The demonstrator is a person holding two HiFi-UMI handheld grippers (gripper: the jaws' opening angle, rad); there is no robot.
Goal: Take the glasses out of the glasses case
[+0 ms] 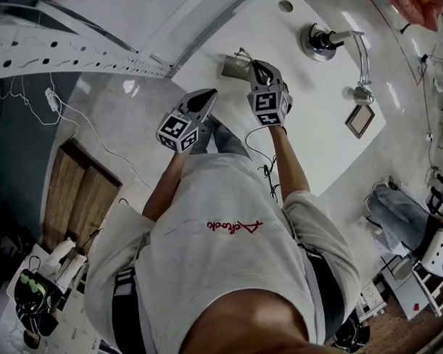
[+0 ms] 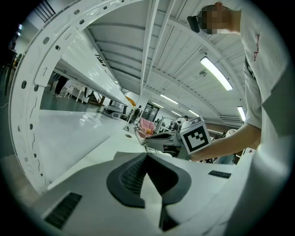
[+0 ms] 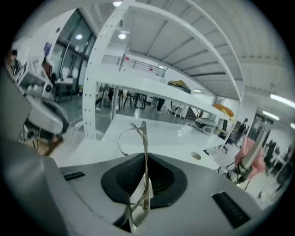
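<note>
Right gripper (image 3: pixel 144 159) is clamped on a pair of thin silver wire-framed glasses (image 3: pixel 144 133): its dark ribbed pads press the frame from both sides, and one round lens rim stands out past the tips to the left. Left gripper (image 2: pixel 146 156) has its jaws together at the tips with nothing between them. From the head view, both grippers are held out side by side in front of the person, the right one holding the glasses over the white table (image 1: pixel 315 155). Just beside the glasses a small grey-brown box-shaped thing (image 1: pixel 227 64) lies on the table; whether it is the case cannot be told. Farther off on the table are a silver desk lamp with a round base (image 1: pixel 320 43) and a small dark-framed square (image 1: pixel 359 120)
</note>
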